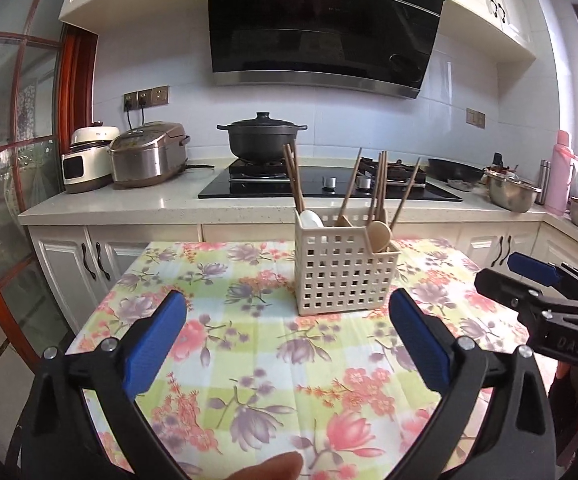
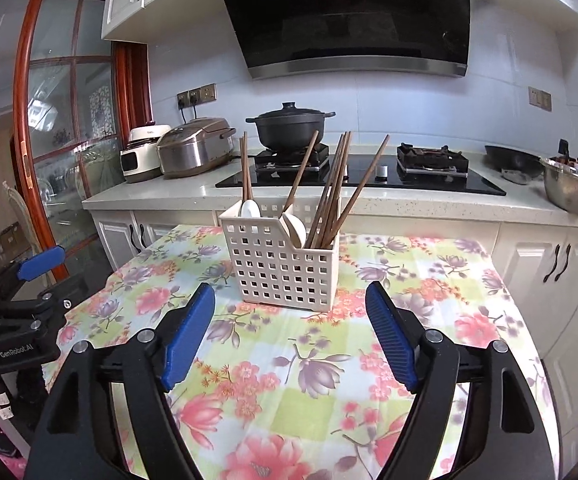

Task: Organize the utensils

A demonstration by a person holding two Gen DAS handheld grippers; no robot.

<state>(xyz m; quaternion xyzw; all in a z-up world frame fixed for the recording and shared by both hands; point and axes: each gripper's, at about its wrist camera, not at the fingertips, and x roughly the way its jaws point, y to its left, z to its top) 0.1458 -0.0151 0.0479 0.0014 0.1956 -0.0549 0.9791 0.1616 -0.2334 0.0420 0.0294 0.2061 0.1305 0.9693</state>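
Observation:
A cream perforated utensil caddy (image 1: 345, 276) (image 2: 285, 264) stands on the floral tablecloth (image 1: 249, 360) (image 2: 289, 380), holding several wooden chopsticks (image 1: 377, 188) (image 2: 333, 188), a white spoon (image 1: 312, 219) (image 2: 250, 209) and a wooden spoon (image 1: 381, 235) (image 2: 295, 227). My left gripper (image 1: 288, 304) is open, its blue pads wide apart and nothing between them, short of the caddy. My right gripper (image 2: 291, 294) is open too and empty, just in front of the caddy. Each gripper shows at the other view's edge: the right gripper (image 1: 529, 270) and the left gripper (image 2: 41, 262).
Behind the table runs a white counter (image 1: 149, 200) with two rice cookers (image 1: 149, 156), a black hob with a lidded pot (image 1: 263, 136), a pan (image 1: 455, 170), steel bowls (image 1: 513, 194) and a pink flask (image 1: 563, 172). A fingertip (image 1: 269, 468) shows at the bottom edge.

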